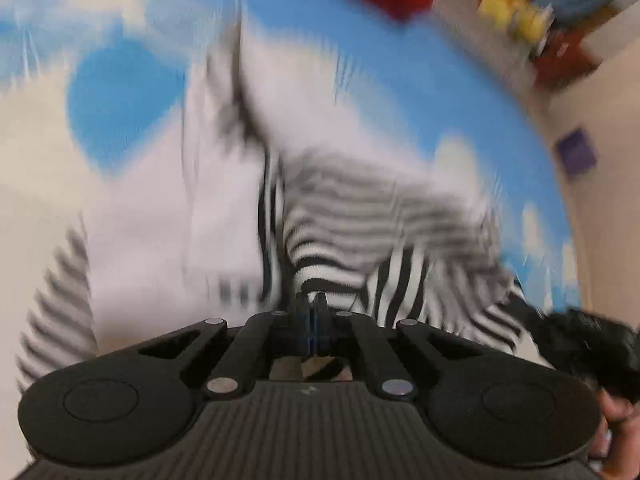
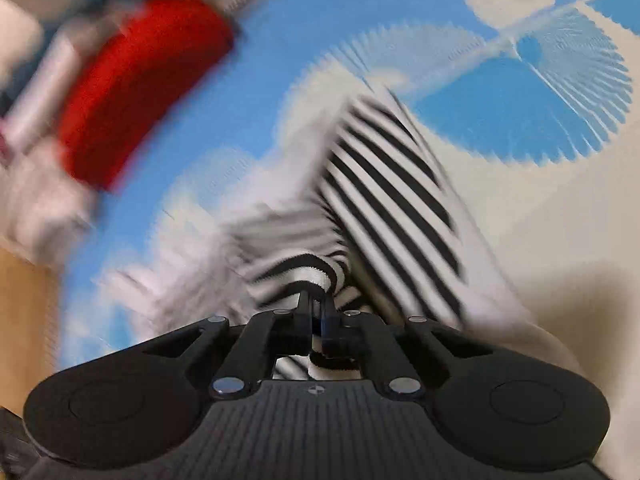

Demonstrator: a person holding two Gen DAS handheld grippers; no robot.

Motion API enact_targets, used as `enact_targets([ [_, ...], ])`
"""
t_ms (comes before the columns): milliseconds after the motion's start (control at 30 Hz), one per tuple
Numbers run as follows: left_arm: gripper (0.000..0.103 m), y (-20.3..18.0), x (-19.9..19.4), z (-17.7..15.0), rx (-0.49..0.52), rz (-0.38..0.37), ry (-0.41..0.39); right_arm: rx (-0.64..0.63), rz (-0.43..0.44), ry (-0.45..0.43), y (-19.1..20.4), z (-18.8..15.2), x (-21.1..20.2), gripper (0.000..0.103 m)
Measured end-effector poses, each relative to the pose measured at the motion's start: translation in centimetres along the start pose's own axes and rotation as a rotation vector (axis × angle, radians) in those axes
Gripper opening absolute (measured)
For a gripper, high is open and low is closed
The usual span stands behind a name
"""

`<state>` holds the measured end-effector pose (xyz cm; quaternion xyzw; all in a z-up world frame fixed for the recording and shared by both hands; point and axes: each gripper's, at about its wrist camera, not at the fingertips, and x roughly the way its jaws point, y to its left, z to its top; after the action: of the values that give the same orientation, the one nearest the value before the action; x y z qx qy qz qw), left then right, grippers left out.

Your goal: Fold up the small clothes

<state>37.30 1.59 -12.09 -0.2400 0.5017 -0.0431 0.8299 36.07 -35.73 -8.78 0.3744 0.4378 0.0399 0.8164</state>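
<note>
One black-and-white striped garment [image 1: 360, 240] lies on a blue and cream patterned cloth [image 1: 132, 92] that covers the work surface. In the left wrist view the garment fills the middle and lower half of the frame, much of it smeared by motion blur; its white part reaches toward the upper middle, and a striped piece trails off at the lower left. The covering's curved edge runs down the right side of that frame, with pale floor [image 1: 600, 92] beyond it. Open blue and cream covering lies at the upper left, free of other things.

The left gripper [image 1: 314, 304] points steeply down at the cloth, its jaws clenched on a striped fold of the garment. At the lower right of this frame the other tool's black body [image 1: 592, 344] shows, with a hand [image 1: 612, 412] below it.

In the right wrist view the right gripper [image 2: 318, 300] also tilts downward, its jaws pinched on a striped hem. A striped sleeve or panel [image 2: 392, 192] stretches from the jaws toward the upper middle. One red folded item [image 2: 144, 84] sits at the upper left near the covering's edge; broad open covering lies at the right.
</note>
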Motion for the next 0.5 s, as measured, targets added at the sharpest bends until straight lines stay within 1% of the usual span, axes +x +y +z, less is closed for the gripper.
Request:
enact_targets([
  [67, 0.001, -0.2, -2.6, 1.5, 0.040, -0.001, -0.160, -0.021, 0.129, -0.096, 1.3, 0.3, -2.1, 0.003],
  [100, 0.001, -0.1, -3.6, 2.0, 0.058, 0.016, -0.219, -0.052, 0.164, -0.132, 2.1, 0.1, -3.0, 0.003],
  [133, 0.001, 0.2, -4.0, 2.3, 0.061, 0.035, -0.246, -0.075, 0.183, -0.145, 2.6, -0.2, -3.5, 0.003],
  [167, 0.001, 0.7, -3.9, 2.5, 0.050, 0.058, -0.240, -0.082, 0.172, -0.126, 2.7, -0.7, -3.4, 0.003],
  [200, 0.001, 1.4, -3.2, 2.6, 0.032, 0.077, -0.198, -0.091, 0.123, -0.083, 2.7, -1.1, -2.7, 0.003],
  [233, 0.001, 2.2, -2.2, 2.5, 0.009, 0.087, -0.138, -0.104, 0.026, -0.008, 2.3, -1.6, -1.3, 0.003],
  [267, 0.004, 3.0, -0.6, 2.2, -0.014, 0.099, -0.037, -0.107, -0.083, 0.061, 1.6, -2.2, 0.1, 0.003],
  [300, 0.009, 3.5, 0.7, 1.9, -0.023, 0.125, 0.052, -0.096, -0.187, 0.102, 0.8, -2.7, 1.1, 0.006],
  [333, 0.016, 3.8, 1.7, 1.6, -0.027, 0.150, 0.111, -0.080, -0.259, 0.114, -0.1, -2.9, 1.7, 0.009],
  [367, 0.019, 4.0, 1.7, 1.4, -0.034, 0.163, 0.099, -0.062, -0.259, 0.104, -0.5, -2.9, 1.8, 0.013],
  [400, 0.020, 4.0, 1.3, 1.3, -0.031, 0.158, 0.072, -0.051, -0.226, 0.087, -0.4, -2.6, 1.5, 0.013],
  [433, 0.025, 3.6, 0.9, 1.4, -0.019, 0.144, 0.050, -0.054, -0.186, 0.064, -0.2, -2.3, 1.1, 0.013],
  [467, 0.033, 3.3, 0.4, 1.4, -0.008, 0.125, 0.026, -0.065, -0.150, 0.042, 0.1, -2.1, 0.8, 0.020],
  [500, 0.038, 3.1, 0.0, 1.6, -0.004, 0.110, 0.002, -0.076, -0.132, 0.026, 0.4, -2.0, 0.5, 0.036],
])
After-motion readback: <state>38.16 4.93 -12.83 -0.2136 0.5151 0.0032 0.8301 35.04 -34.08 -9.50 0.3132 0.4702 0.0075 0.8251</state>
